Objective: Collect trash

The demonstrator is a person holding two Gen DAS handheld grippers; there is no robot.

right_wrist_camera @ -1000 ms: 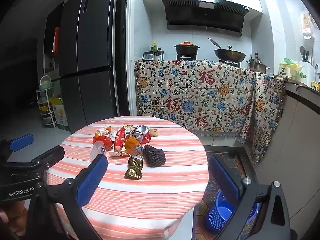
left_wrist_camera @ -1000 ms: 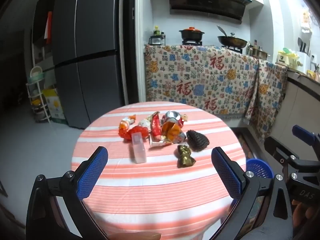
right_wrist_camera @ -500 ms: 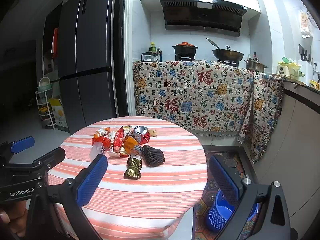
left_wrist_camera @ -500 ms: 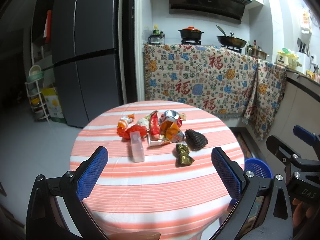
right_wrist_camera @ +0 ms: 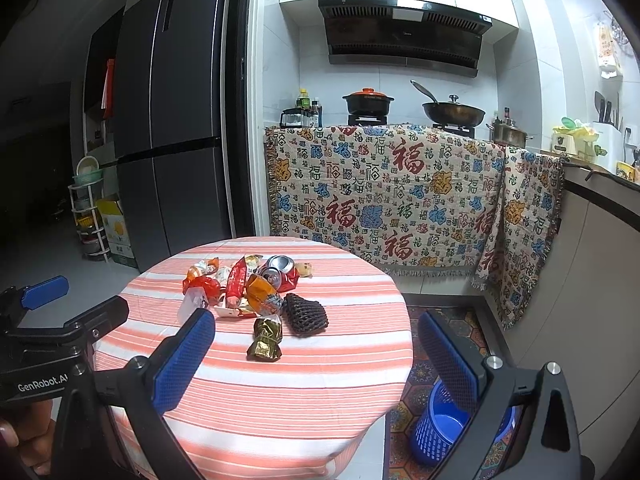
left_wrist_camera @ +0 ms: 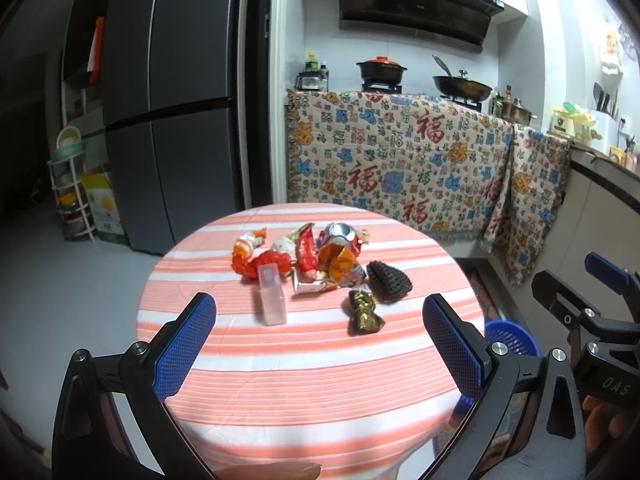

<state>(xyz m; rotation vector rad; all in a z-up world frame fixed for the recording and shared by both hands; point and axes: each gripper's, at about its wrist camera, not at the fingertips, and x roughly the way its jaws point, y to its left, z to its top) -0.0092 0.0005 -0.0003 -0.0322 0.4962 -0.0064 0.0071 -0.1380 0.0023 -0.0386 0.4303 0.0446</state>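
Both claws hang short of the round striped table [left_wrist_camera: 320, 380], so this looks like the approach, with nothing picked up yet. The left claw [left_wrist_camera: 320, 344] gapes wide and empty; the right claw [right_wrist_camera: 316, 354] likewise. Nearest the table's front edge lies the gold wrapper [right_wrist_camera: 265, 340], ahead of the right claw. Touching it behind sits the dark mesh sleeve [right_wrist_camera: 305, 314], then the clear plastic box [left_wrist_camera: 272, 298], the red wrappers and crushed can [left_wrist_camera: 340, 236]. The blue bin [right_wrist_camera: 442, 424] stands on the floor to the table's right. Next, I judge, a claw must descend over the gold wrapper.
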